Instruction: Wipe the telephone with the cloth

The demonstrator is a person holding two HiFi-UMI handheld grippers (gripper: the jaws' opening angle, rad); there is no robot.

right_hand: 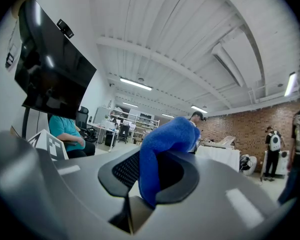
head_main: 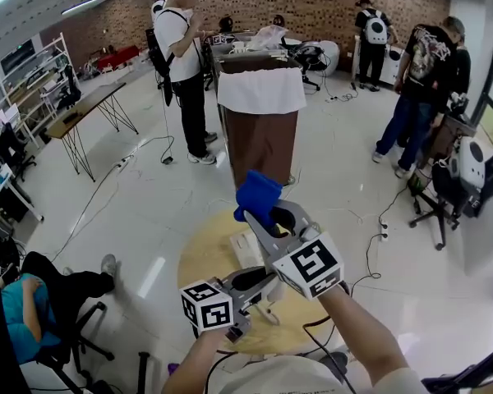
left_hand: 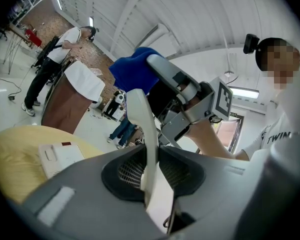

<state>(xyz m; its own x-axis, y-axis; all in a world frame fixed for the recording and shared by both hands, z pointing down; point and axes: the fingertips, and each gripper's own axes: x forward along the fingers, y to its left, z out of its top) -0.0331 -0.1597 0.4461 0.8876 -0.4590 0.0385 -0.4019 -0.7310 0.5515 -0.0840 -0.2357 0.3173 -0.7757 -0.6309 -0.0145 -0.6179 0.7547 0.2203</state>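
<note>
My left gripper point(head_main: 265, 292) is shut on the white telephone handset point(left_hand: 143, 134), which stands up between its jaws above the table. The white telephone base point(head_main: 246, 249) lies on the round yellow table point(head_main: 199, 257); in the left gripper view the base point(left_hand: 59, 157) sits at lower left. My right gripper point(head_main: 263, 213) is shut on a blue cloth point(head_main: 256, 195) and is raised above and beyond the left gripper. In the right gripper view the cloth point(right_hand: 162, 146) bulges out over the jaws point(right_hand: 150, 176). The cloth point(left_hand: 133, 71) hangs close above the handset's top end; contact is unclear.
A brown pedestal draped in white point(head_main: 261, 130) stands just beyond the table. A person point(head_main: 183, 64) stands left of it, others point(head_main: 423, 89) at the far right. A seated person point(head_main: 33, 306) is at lower left. Cables point(head_main: 370, 245) trail on the floor, and an office chair point(head_main: 448, 191) stands at the right.
</note>
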